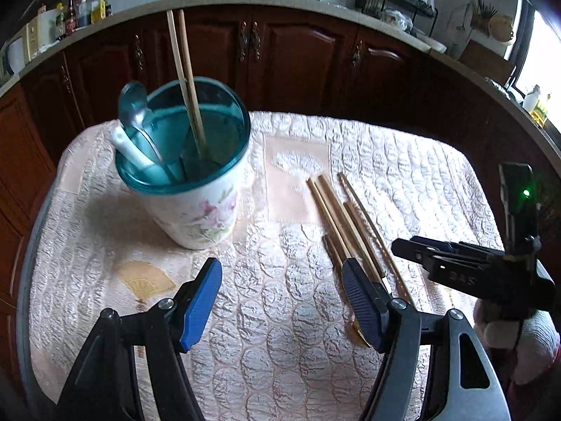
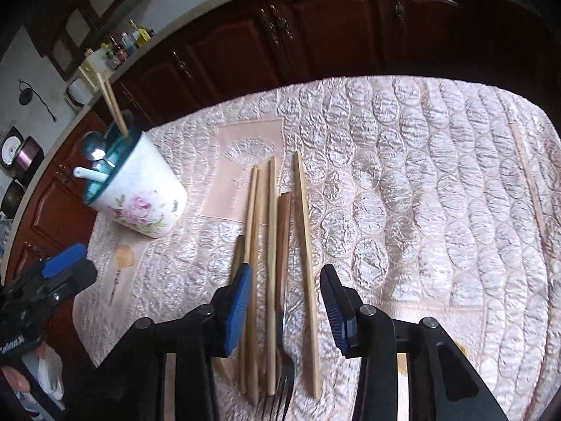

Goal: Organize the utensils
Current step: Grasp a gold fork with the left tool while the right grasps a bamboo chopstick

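Right wrist view, nearest first: we see the right gripper (image 2: 285, 312) with its blue pads apart, nothing pinched. Below the gap lie loose wooden chopsticks (image 2: 271, 263) and a wooden-handled fork (image 2: 282, 315), tines toward the camera, all flat on the quilted pink tablecloth (image 2: 420, 193). The left pad sits over the left-hand sticks; we cannot tell if it touches them. One more chopstick (image 2: 529, 179) lies alone far right on the cloth.

Left wrist view: the left gripper (image 1: 282, 301) is spread wide and empty over bare cloth, its right pad just in front of the near ends of the chopstick bunch (image 1: 345, 224). The right gripper (image 1: 438, 256) comes in from the right edge, with a hand (image 1: 505, 329) under it.

Further back, left of the bunch and apart from it, stands a floral utensil cup (image 1: 196, 189) with a teal rim, upright. Inside: two chopsticks (image 1: 186, 80) leaning up, a metal spoon (image 1: 135, 112), a white handle (image 1: 131, 152).

Behind the table are dark wood cabinets (image 1: 298, 52) and a countertop (image 1: 245, 0) with bottles (image 1: 84, 12) and a dish rack (image 1: 396, 0).
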{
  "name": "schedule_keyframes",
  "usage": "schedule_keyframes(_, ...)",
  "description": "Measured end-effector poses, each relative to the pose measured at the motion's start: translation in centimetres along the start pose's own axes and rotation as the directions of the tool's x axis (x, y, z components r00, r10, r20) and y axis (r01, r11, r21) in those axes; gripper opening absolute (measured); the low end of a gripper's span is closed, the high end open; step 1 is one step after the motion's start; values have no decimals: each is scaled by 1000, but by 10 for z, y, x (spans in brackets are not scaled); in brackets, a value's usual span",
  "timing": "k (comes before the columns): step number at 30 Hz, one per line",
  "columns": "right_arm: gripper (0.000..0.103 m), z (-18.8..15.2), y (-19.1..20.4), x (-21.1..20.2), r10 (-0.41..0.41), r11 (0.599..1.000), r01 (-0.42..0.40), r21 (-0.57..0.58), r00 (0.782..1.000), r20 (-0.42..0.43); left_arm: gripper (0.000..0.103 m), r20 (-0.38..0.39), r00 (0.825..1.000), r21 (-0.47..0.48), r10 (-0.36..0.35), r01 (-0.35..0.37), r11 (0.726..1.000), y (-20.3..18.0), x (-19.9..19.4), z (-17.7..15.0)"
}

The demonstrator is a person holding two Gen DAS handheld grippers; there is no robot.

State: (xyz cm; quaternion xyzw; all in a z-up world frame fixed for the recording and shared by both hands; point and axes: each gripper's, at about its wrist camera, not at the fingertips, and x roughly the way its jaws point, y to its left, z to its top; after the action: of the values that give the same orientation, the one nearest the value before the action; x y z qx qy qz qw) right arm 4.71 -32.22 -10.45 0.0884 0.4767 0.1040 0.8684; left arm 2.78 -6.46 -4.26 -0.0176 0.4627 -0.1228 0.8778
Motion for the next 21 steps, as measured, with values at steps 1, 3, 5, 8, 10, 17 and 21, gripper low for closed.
schedule_keyframes(1,41,0,0,3,-5,1000,5,-4,1000,-7,72,-10,1000,1,-4,4,1000,-1,5,-1)
schedule_keyframes(3,42,-1,0,8,-5,1000,5,-7,1000,-7,71,-23,1000,4,-9,9,1000,-1,11,-2)
schedule_keyframes(5,42,-1,-1,12,-15,1000,15,-1,1000,-10,72,-44,999,5,-14,15,1000,-3,21,-4)
schedule_keyframes(8,42,-2,-6,21,-17,1000,17,6,999,-28,71,-73,997,3,-31,31,1000,-7,34,-6)
schedule_keyframes(10,42,-2,-5,27,-18,1000,18,4,999,-38,71,-86,995,4,-43,43,999,-11,43,-7)
schedule_keyframes(17,15,-8,-3,42,-59,997,57,-51,997,-51,68,-141,985,-10,-101,100,995,-22,70,-7)
schedule_keyframes(21,10,-9,-13,36,-44,999,44,-22,998,-45,51,-190,973,9,-129,134,991,-33,89,-9)
